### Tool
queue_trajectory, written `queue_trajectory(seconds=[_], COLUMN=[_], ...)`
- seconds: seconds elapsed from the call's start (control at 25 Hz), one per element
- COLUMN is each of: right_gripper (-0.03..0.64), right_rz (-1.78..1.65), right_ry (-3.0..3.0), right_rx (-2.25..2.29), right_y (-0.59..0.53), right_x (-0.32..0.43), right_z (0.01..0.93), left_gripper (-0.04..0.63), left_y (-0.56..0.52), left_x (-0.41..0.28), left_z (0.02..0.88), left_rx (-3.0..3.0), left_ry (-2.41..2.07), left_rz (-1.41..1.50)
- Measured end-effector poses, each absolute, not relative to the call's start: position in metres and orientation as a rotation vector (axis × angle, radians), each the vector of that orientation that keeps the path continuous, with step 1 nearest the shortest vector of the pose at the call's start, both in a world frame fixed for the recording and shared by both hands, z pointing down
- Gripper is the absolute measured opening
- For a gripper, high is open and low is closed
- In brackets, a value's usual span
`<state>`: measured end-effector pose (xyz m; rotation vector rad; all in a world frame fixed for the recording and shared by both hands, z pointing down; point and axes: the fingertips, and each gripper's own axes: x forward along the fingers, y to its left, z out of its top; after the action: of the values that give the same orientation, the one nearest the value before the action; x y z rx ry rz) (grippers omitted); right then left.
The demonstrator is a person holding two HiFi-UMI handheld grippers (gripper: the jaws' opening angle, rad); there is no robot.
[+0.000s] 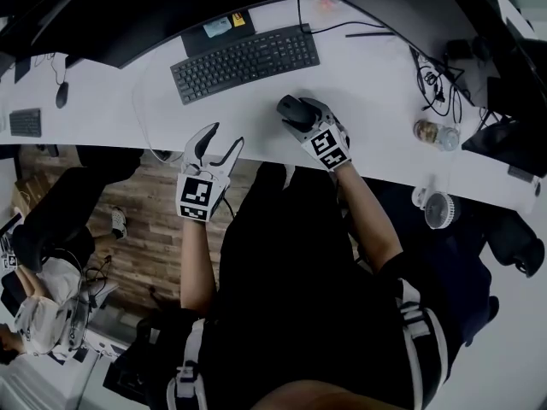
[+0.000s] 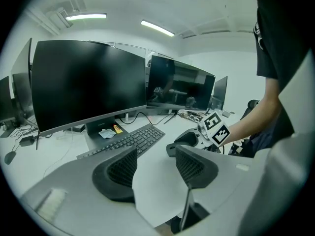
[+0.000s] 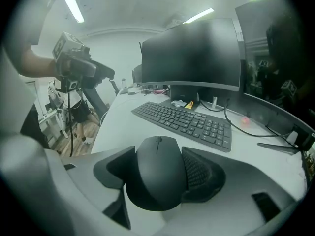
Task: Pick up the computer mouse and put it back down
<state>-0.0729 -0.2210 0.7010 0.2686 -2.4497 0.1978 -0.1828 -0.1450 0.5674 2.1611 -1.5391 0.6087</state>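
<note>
A black computer mouse sits between the two pads of my right gripper, which is shut on its sides. In the head view the mouse is just right of the black keyboard, low over the white desk; whether it touches the desk I cannot tell. My left gripper hovers at the desk's front edge, open and empty. In the left gripper view its pads stand apart, with the mouse and the right gripper's marker cube beyond them.
Dark monitors stand behind the keyboard. A plastic bottle, tangled cables and a round white object lie to the right. A second mouse lies far left. The desk's front edge drops to wooden floor.
</note>
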Motion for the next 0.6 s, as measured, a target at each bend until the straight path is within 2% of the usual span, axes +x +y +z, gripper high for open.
queue_trajectory(seconds=[0.6], right_gripper=[0.295], right_rz=[0.246], right_ry=[-2.417], right_rx=[0.221], right_y=[-0.218], right_x=[-0.077], right_z=[0.738], left_gripper=[0.245], left_y=[-0.148], left_x=[-0.178], left_z=[0.578], left_rx=[2.128], left_ry=[-1.517], left_rz=[0.638])
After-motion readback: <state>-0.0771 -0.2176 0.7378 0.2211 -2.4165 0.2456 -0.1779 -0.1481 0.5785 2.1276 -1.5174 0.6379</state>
